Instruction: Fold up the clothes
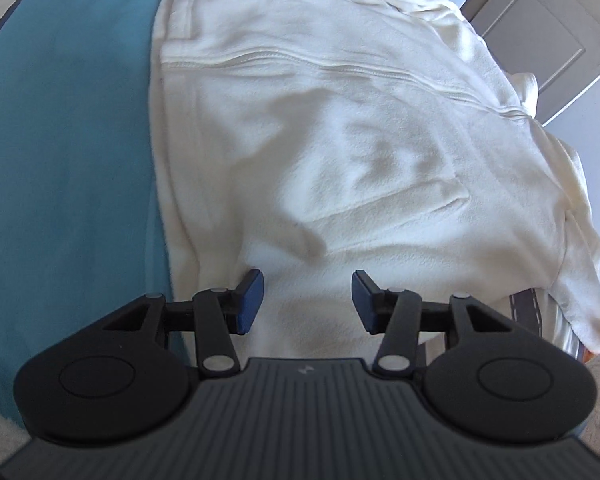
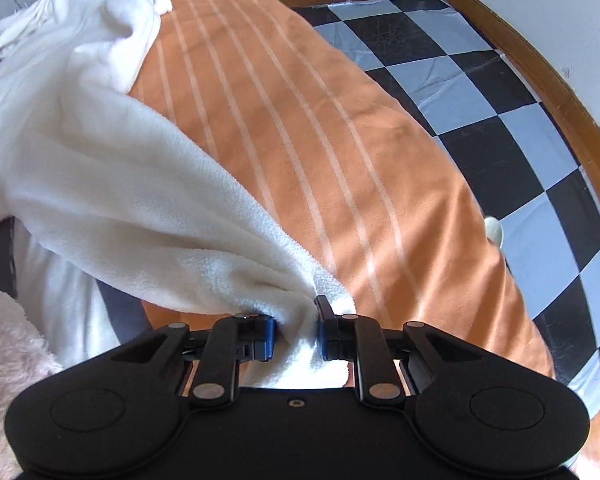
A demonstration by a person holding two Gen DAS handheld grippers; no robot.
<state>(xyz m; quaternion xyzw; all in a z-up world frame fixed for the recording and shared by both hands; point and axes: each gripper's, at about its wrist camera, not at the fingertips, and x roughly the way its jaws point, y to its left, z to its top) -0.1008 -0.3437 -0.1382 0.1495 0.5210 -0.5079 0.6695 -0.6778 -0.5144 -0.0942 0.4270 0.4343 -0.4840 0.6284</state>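
A cream fleece garment (image 1: pixel 340 128) with a zip seam and a pocket lies spread across the bed in the left wrist view. My left gripper (image 1: pixel 307 302) hovers over its near edge, jaws apart, nothing pinched between the blue pads (image 1: pixel 250 300). In the right wrist view my right gripper (image 2: pixel 294 334) is shut on a bunched end of the same cream fleece (image 2: pixel 140 200). That end stretches from the jaws up and to the left, lifted over the orange striped cover (image 2: pixel 300 152).
A teal sheet (image 1: pixel 68 152) covers the bed to the left of the garment. A white door (image 1: pixel 548 36) stands at the far right. A black-and-grey chequered floor (image 2: pixel 500 128) lies beyond the orange cover's edge. Pale fluffy fabric (image 2: pixel 8 352) sits at the lower left.
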